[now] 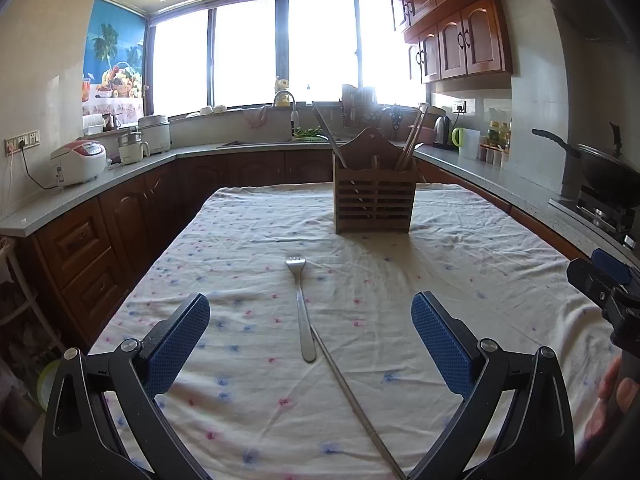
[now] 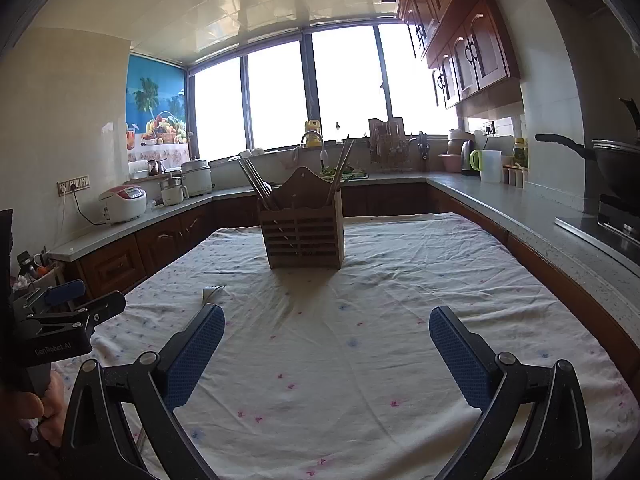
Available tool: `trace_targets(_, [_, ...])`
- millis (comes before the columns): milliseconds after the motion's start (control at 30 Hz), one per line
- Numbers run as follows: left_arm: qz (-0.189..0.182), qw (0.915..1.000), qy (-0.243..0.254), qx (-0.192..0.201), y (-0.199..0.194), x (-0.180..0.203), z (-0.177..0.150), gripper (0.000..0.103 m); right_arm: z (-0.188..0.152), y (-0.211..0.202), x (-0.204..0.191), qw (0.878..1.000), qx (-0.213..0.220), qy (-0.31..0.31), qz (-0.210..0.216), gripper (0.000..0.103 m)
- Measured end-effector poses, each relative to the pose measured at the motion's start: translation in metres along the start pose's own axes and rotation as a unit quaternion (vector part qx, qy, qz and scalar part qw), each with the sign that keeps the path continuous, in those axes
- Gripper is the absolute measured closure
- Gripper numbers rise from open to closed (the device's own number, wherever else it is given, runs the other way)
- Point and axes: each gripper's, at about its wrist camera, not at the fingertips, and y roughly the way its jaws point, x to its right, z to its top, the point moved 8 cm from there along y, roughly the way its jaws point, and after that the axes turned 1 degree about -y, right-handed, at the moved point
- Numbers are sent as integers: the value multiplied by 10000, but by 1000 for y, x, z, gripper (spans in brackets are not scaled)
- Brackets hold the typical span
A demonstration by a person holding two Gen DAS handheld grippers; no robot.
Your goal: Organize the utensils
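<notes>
A metal fork [image 1: 301, 304] lies on the cloth-covered table [image 1: 460, 280], tines pointing away. A single metal chopstick [image 1: 352, 396] lies beside it, running toward the near edge. My left gripper [image 1: 310, 336] is open above them, with both between its fingers. A wooden utensil holder [image 1: 374, 196] stands at the far middle and holds several chopsticks [image 1: 412, 140]. In the right wrist view the holder [image 2: 304, 232] is ahead, and the fork's tines [image 2: 212, 292] show past the left finger. My right gripper [image 2: 326, 344] is open and empty over bare cloth.
Kitchen counters wrap around the table. A rice cooker [image 1: 78, 162] sits on the left counter. A kettle [image 1: 442, 132] and jug stand at the right, with a wok [image 1: 604, 168] on the stove. The right gripper [image 1: 608, 288] shows at the left view's right edge.
</notes>
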Motion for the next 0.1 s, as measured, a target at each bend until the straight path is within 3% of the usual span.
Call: trace_targets(100, [-18,10000,4,-8,0,0,0,0,0,2,-1,10000,-29,6,10,0])
